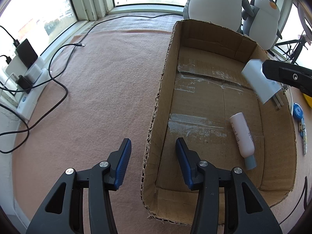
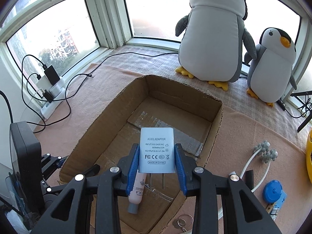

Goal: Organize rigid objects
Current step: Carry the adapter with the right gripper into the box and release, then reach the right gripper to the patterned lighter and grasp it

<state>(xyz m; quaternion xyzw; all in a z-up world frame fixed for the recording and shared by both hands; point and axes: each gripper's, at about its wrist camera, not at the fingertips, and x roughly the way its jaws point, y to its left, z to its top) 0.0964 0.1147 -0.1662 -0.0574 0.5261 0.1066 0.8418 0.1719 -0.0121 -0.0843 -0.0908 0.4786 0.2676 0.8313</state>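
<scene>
An open cardboard box (image 1: pixel 167 54) lies on the pink mat, and a pink bottle (image 1: pixel 242 134) with a grey cap lies on its floor. My left gripper (image 1: pixel 152 142) is open, its blue pads straddling the box's left wall without pressing it. My right gripper (image 2: pixel 156 145) is shut on a white AC/DC adapter (image 2: pixel 157 150), held prongs-down above the box (image 2: pixel 93 128) interior, over the pink bottle (image 2: pixel 139 185). In the left wrist view the adapter (image 1: pixel 257 78) hangs tilted over the box's right side.
Two plush penguins (image 2: pixel 210 39) stand behind the box by the window. A power strip with chargers (image 2: pixel 52 81) and loose black cables lie at left. A blue tape measure (image 2: pixel 273 191), a grey knobbed tool (image 2: pixel 266 152) and key rings (image 2: pixel 183 223) lie right of the box.
</scene>
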